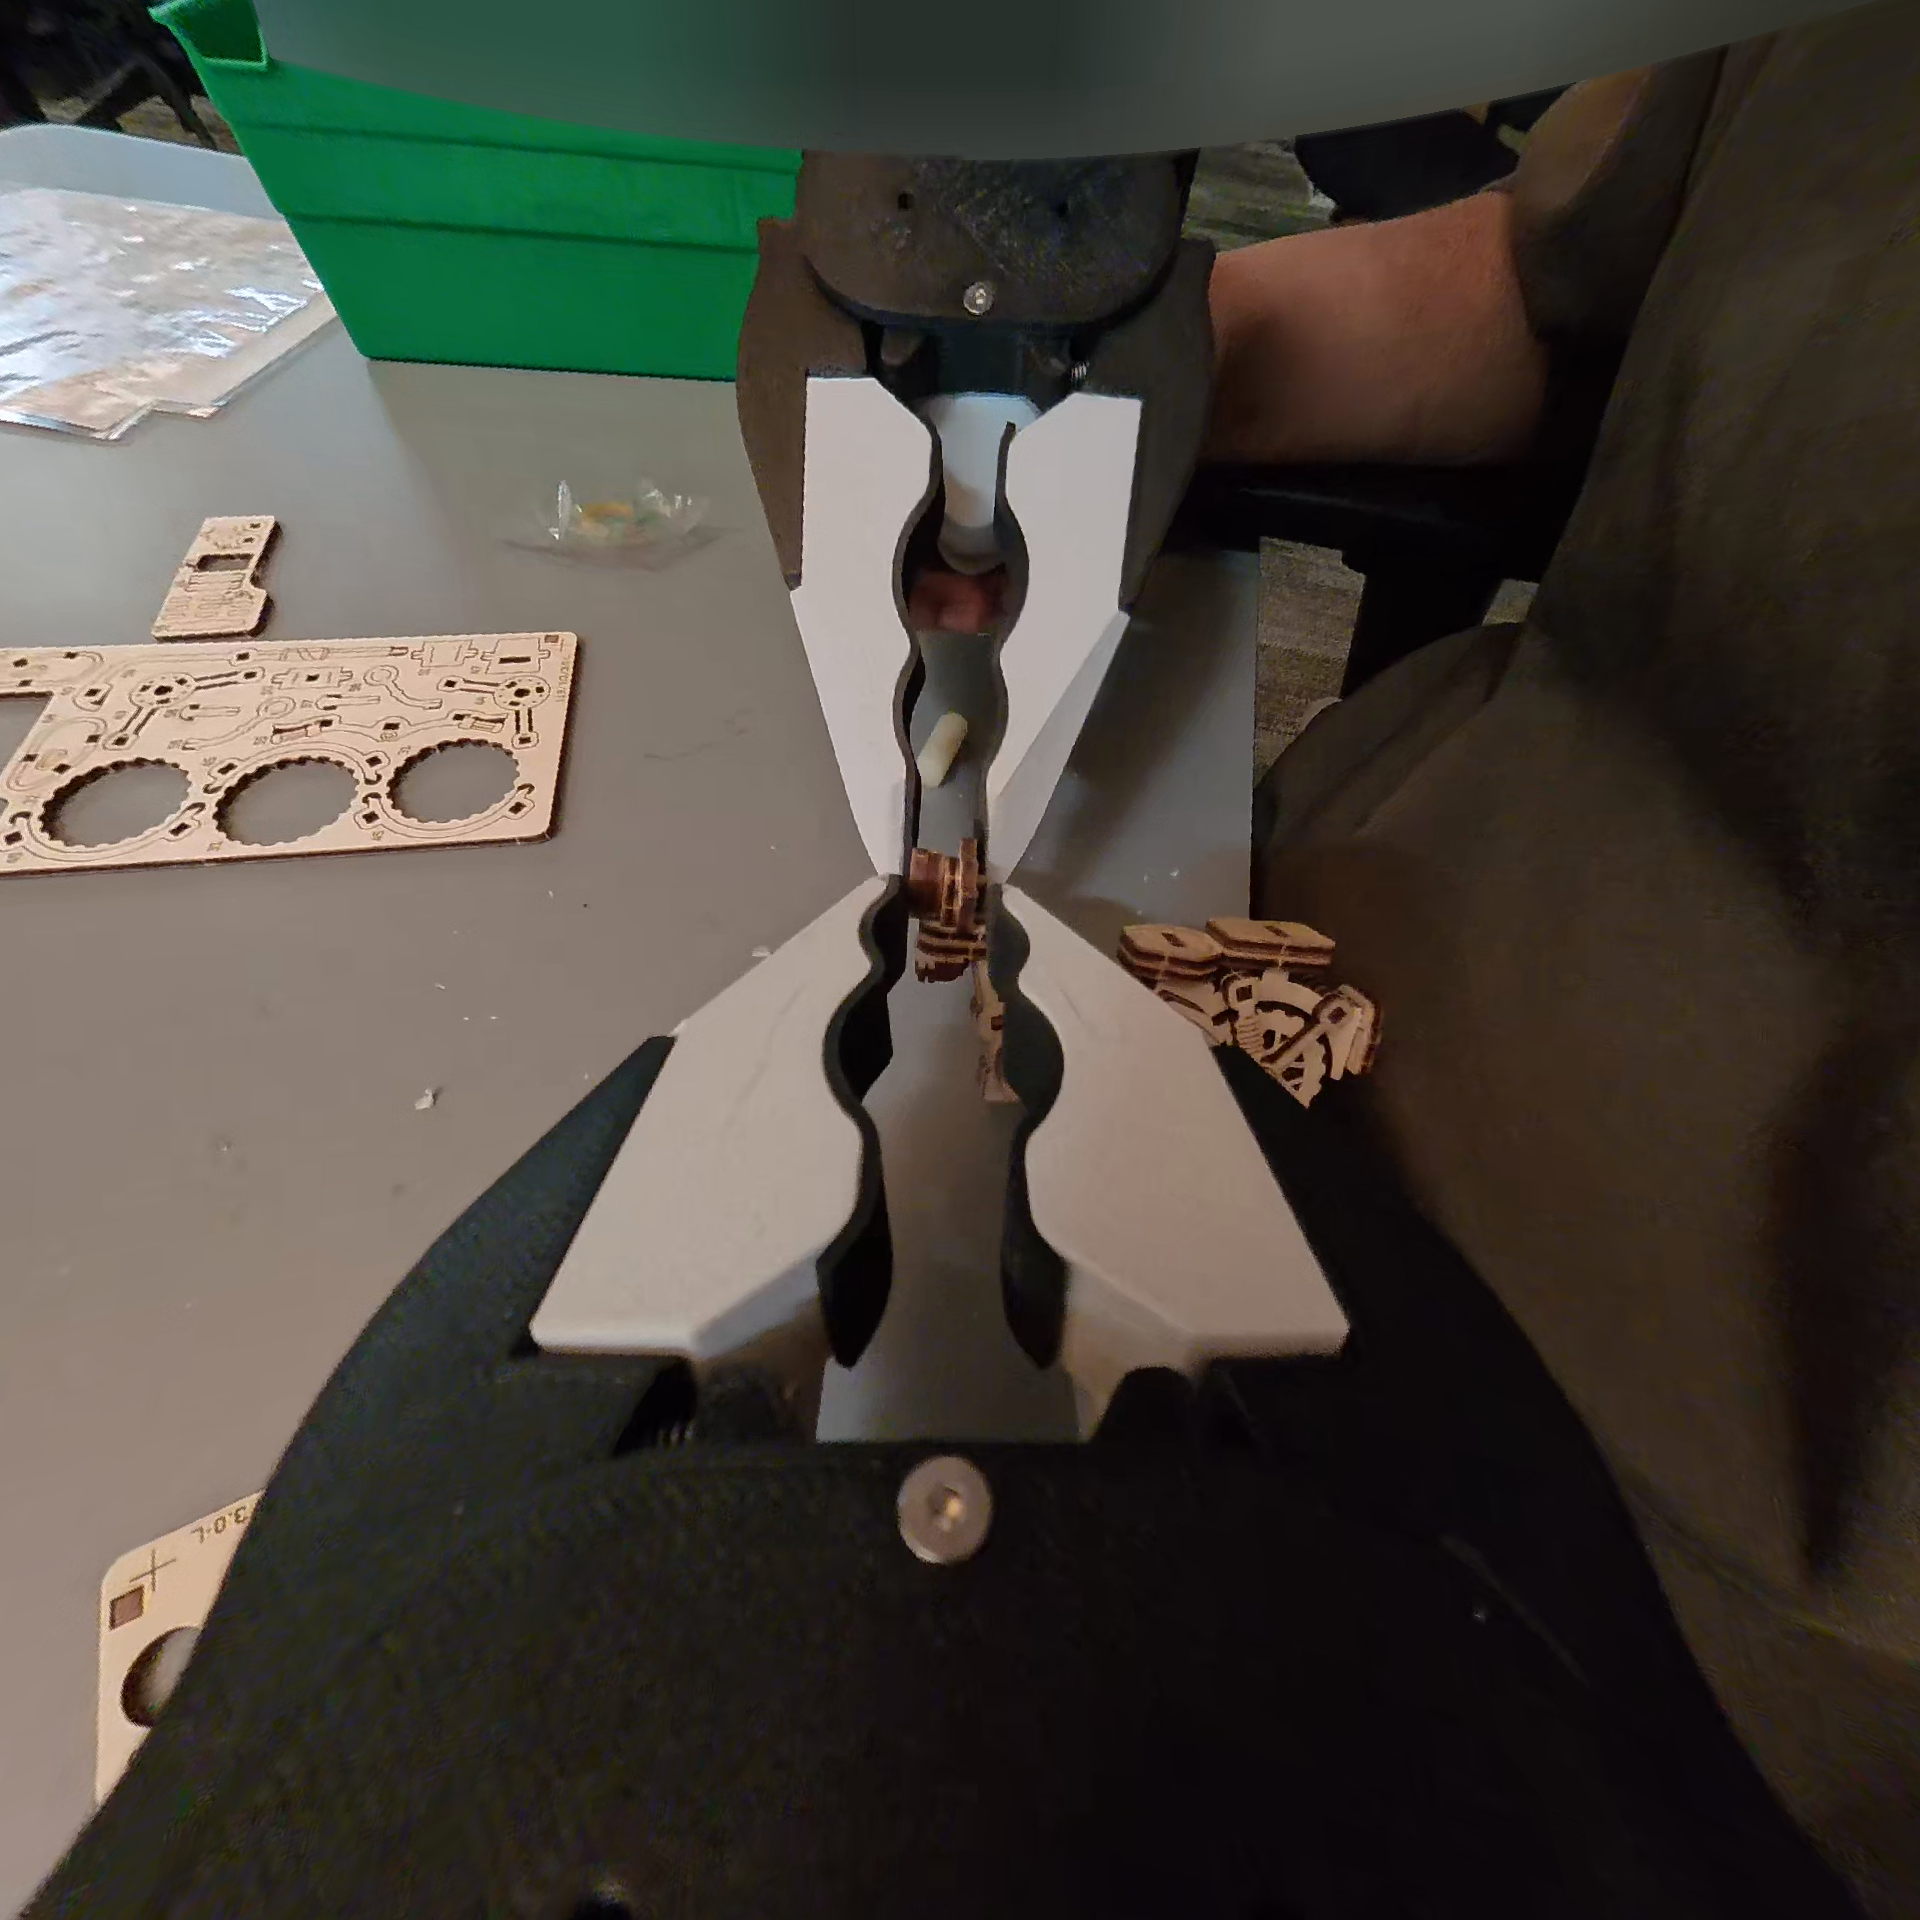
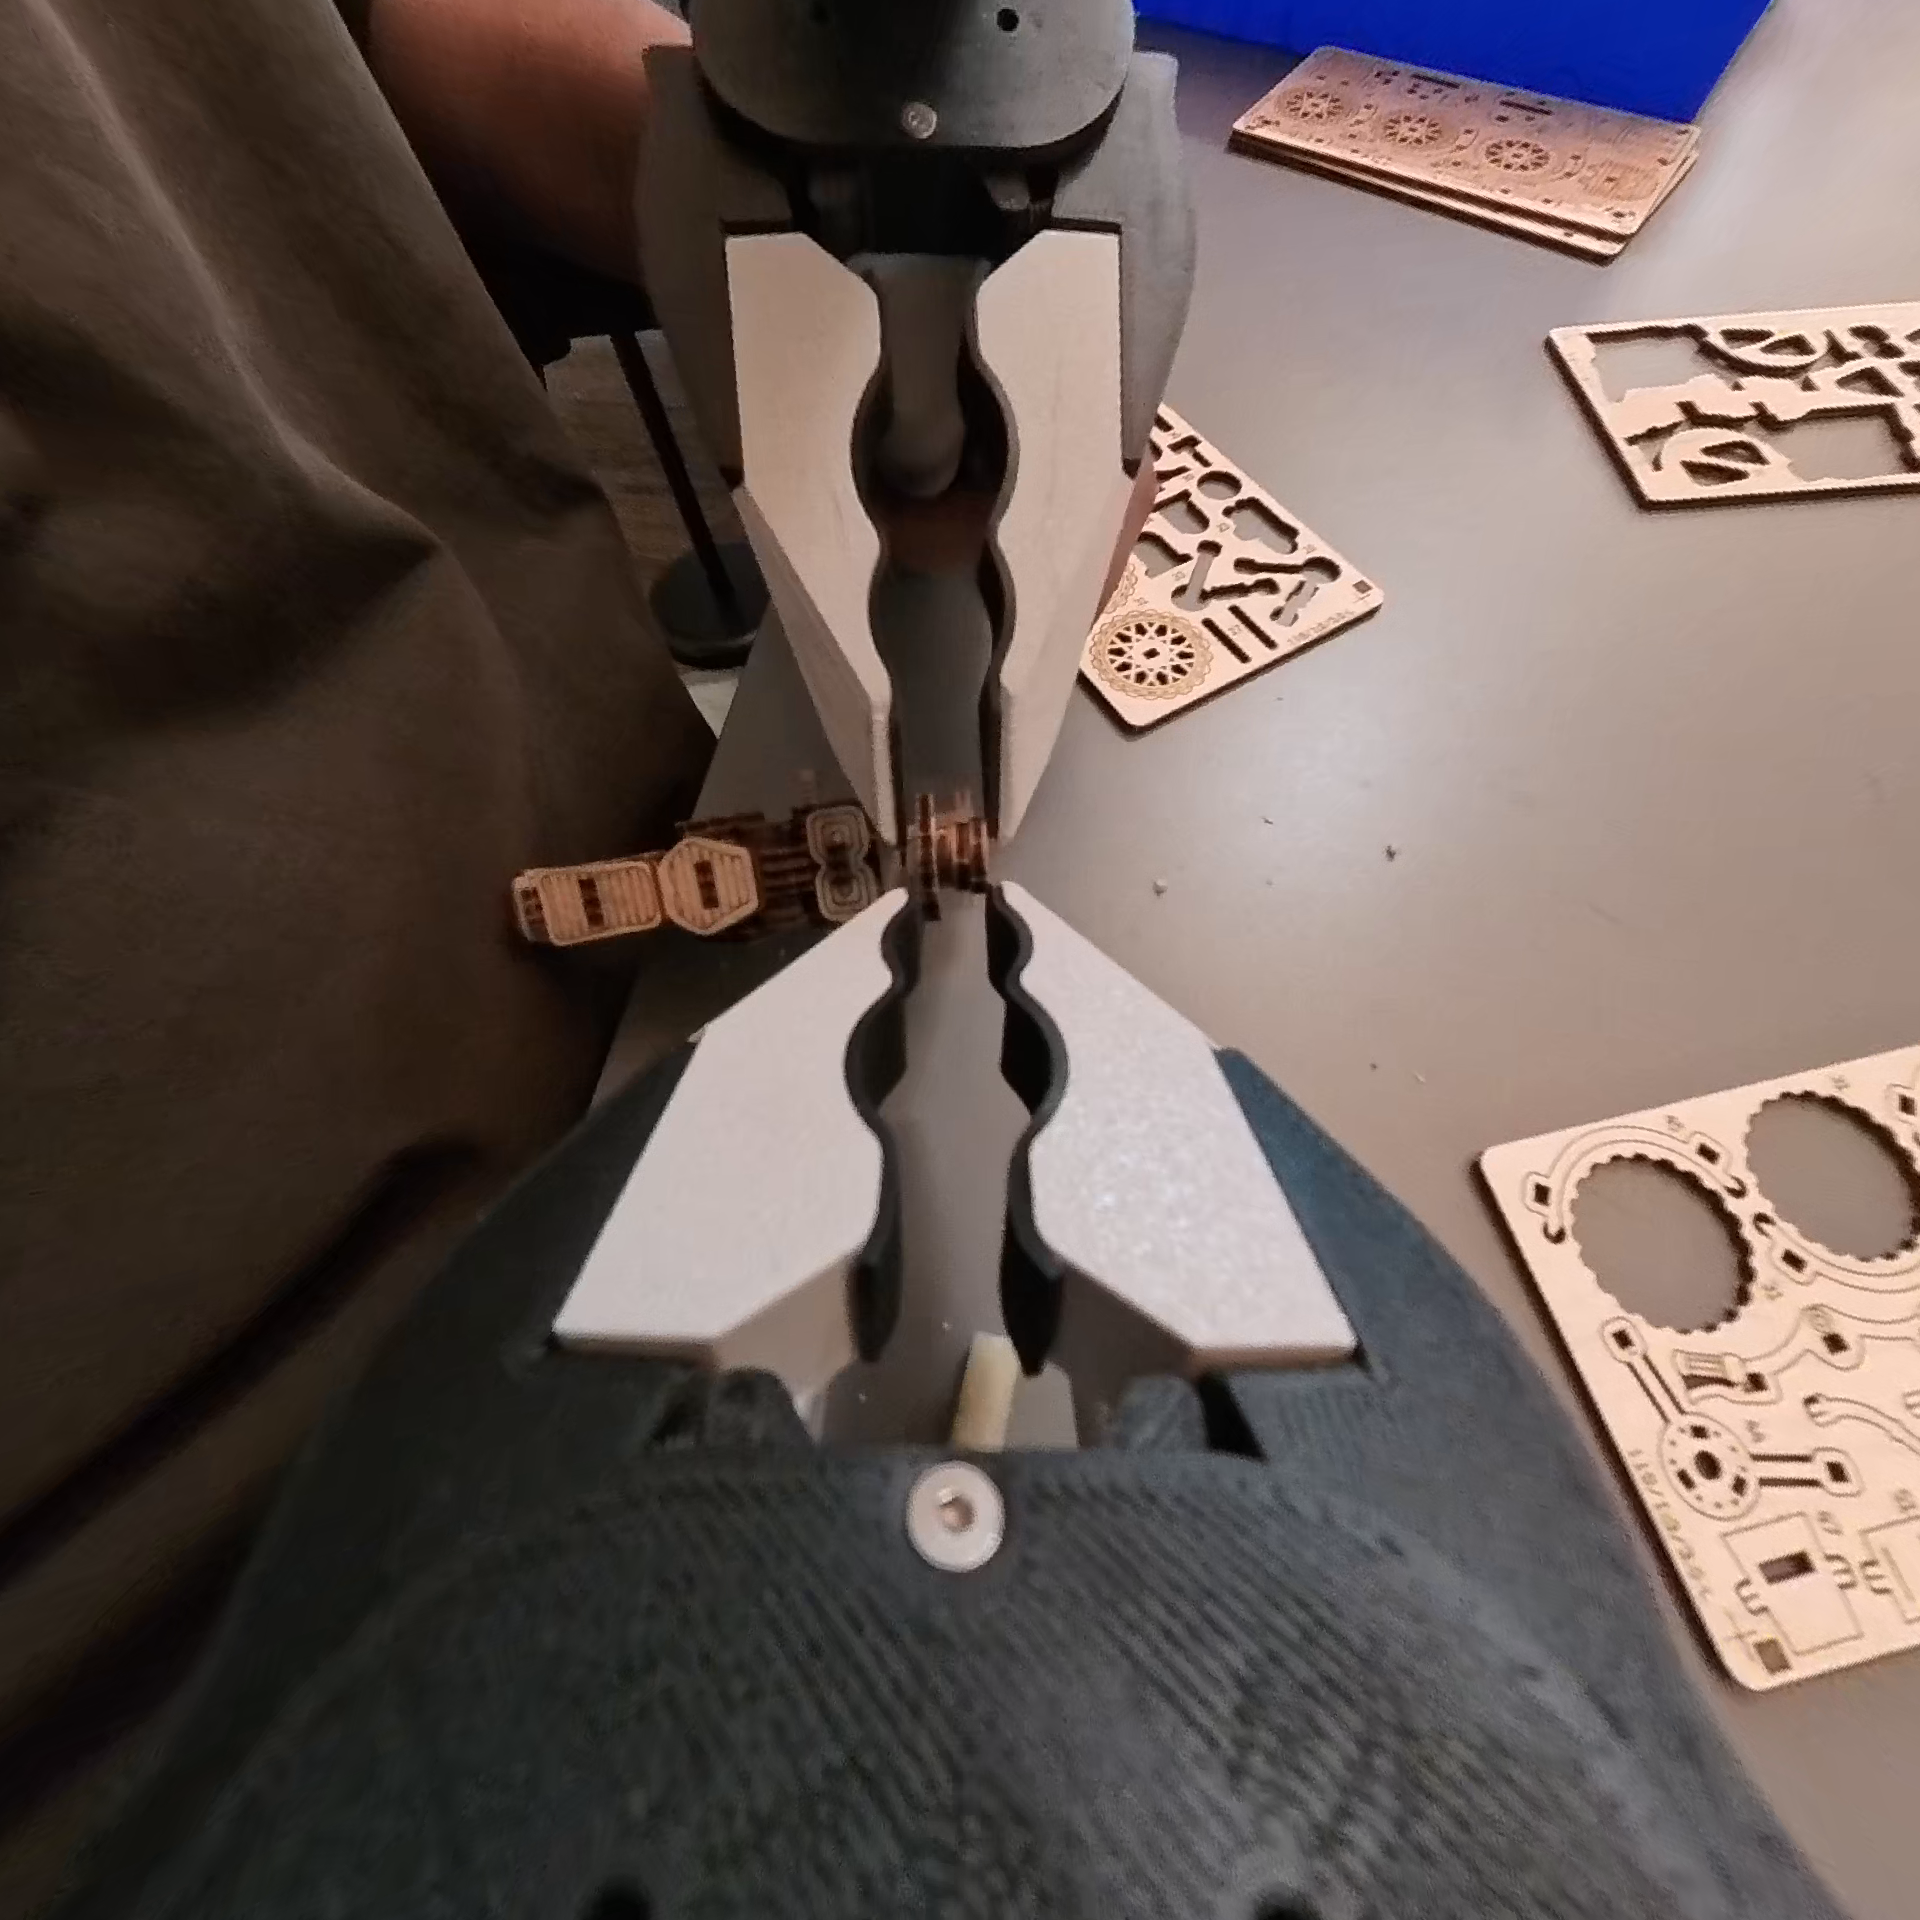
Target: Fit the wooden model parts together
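Left gripper: left gripper (image 1: 940, 935), reaching from 6 o'clock in the left wrist view, its fingers drawn in close on the wooden model assembly (image 1: 1262, 1003), which juts out past the right finger toward 3 o'clock.
Right gripper: right gripper (image 2: 948, 891), tip to tip with the left one, jaws narrowed on the small stacked wooden part (image 2: 945, 836); in the left wrist view it comes down from 12 o'clock.
Small part: layered, dark-edged, sitting right at the meeting of the four fingertips (image 1: 948, 891); which pair truly bears it is hard to judge.
Model assembly: seen from the right wrist view (image 2: 665, 883) it extends toward 9 o'clock, over the person's olive-brown clothing (image 2: 239, 727).
Table: grey table (image 1: 312, 1039); punched wooden sheet (image 1: 281, 743) at 9 o'clock, green bin (image 1: 499, 239) at 11 o'clock, small clear bag (image 1: 613, 514) just below the bin.
Other sheets: in the right wrist view, stacked wooden sheets (image 2: 1465, 145) at 1 o'clock.
Peg: pale dowel (image 1: 943, 745) on the table between the right gripper's fingers.
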The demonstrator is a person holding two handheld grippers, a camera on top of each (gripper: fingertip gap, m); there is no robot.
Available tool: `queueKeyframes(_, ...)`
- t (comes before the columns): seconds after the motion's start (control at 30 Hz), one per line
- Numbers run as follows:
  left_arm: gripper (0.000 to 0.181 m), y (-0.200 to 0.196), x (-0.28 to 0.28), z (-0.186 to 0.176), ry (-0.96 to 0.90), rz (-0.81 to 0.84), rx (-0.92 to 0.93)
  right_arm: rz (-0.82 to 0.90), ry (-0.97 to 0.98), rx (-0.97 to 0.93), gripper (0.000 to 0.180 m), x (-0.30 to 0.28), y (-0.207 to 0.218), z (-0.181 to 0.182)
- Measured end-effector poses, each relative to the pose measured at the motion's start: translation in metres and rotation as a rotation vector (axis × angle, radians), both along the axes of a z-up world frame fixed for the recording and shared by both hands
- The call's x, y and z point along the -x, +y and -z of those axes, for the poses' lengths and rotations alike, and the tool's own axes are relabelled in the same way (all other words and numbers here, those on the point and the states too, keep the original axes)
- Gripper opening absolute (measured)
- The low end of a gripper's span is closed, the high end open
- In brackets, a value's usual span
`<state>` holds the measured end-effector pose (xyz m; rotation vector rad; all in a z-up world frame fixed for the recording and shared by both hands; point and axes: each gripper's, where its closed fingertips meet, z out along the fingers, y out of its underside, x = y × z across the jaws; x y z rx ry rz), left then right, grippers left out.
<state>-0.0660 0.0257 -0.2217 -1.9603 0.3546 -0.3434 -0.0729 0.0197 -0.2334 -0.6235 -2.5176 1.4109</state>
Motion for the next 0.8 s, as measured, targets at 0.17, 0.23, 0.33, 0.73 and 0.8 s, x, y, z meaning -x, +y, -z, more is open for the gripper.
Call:
queueKeyframes(0.17,0.012,-0.0004,-0.0009,0.0009,0.01,0.006,0.003,-0.008,0.01,-0.017,0.01,-0.0009,-0.0003,0.0011)
queueKeyframes(0.23,0.012,-0.0006,-0.0011,0.0015,0.016,0.007,0.004,-0.009,0.009,-0.018,0.01,-0.0011,-0.0004,0.0013)
queueKeyframes(0.33,0.012,-0.0006,-0.0015,0.0028,0.031,0.008,0.007,-0.013,0.007,-0.024,0.01,-0.0016,-0.0001,0.002)
queueKeyframes(0.73,0.009,-0.002,-0.0032,0.0051,0.053,0.027,0.015,-0.032,-0.001,-0.035,0.01,-0.0046,-0.0017,0.0042)
queueKeyframes(0.8,0.009,-0.002,-0.0029,0.0052,0.05,0.029,0.018,-0.03,0.005,-0.04,0.01,-0.0044,-0.0017,0.0046)
